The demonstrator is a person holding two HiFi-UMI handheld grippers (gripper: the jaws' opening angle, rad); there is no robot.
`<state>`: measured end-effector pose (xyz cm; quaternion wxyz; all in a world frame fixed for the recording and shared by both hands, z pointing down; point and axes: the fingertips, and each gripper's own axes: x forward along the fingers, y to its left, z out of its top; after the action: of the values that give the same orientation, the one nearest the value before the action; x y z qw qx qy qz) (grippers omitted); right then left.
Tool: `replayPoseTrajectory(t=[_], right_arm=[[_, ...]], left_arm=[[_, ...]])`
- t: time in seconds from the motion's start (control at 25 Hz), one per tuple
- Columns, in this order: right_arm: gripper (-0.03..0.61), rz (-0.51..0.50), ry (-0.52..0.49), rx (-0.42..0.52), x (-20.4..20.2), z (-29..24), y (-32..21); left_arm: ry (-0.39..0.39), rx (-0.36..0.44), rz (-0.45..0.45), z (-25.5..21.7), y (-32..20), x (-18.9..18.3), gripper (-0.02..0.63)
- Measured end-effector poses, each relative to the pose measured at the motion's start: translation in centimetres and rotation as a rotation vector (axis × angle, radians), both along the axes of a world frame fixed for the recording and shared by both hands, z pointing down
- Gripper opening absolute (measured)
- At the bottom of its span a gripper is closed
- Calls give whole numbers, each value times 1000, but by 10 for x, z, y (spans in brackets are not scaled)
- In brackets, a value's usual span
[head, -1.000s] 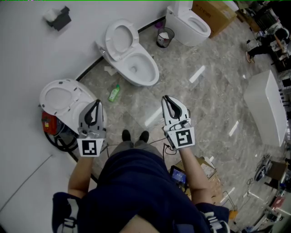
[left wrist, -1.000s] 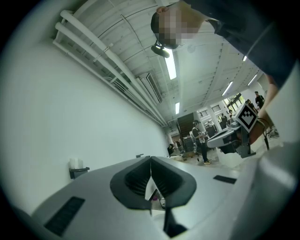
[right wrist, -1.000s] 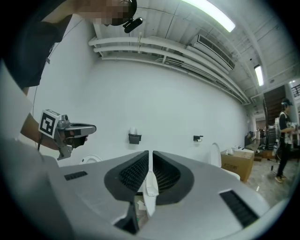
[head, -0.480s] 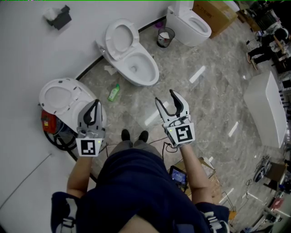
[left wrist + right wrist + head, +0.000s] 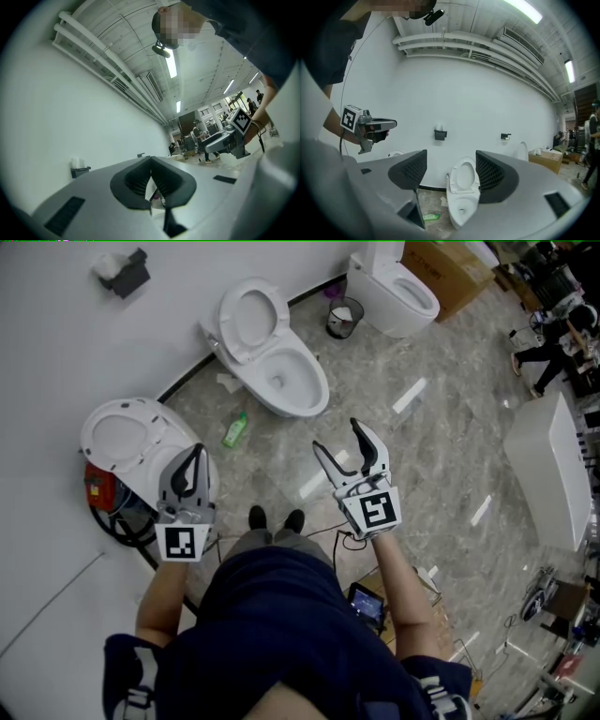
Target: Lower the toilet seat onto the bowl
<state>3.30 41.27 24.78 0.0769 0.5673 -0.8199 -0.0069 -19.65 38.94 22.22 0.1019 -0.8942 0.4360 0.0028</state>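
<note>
Right gripper (image 5: 337, 437) has just been opening, empty; left gripper (image 5: 196, 454) pressed together. Let go early, the raised toilet seat (image 5: 250, 319) could slam the bowl (image 5: 286, 381).

White ceramic toilet (image 5: 286, 381) stands against the plain wall (image 5: 56, 343), its oval seat (image 5: 251, 320) upright behind the bowl. Green plastic bottle (image 5: 235, 430) lies on the marble floor (image 5: 412, 456) to its left, small dark wastebasket (image 5: 343, 317) to its right.

Open floor (image 5: 441, 456) before toilet (image 5: 281, 371); bottle (image 5: 235, 431) (green) beside
</note>
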Motion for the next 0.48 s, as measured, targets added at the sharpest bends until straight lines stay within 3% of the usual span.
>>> replayPoseTrajectory(t=[0.48], right_arm=[[337, -44, -15, 7, 31, 6, -7]], left_arm=[[-20, -3, -45, 0, 5, 26, 25]])
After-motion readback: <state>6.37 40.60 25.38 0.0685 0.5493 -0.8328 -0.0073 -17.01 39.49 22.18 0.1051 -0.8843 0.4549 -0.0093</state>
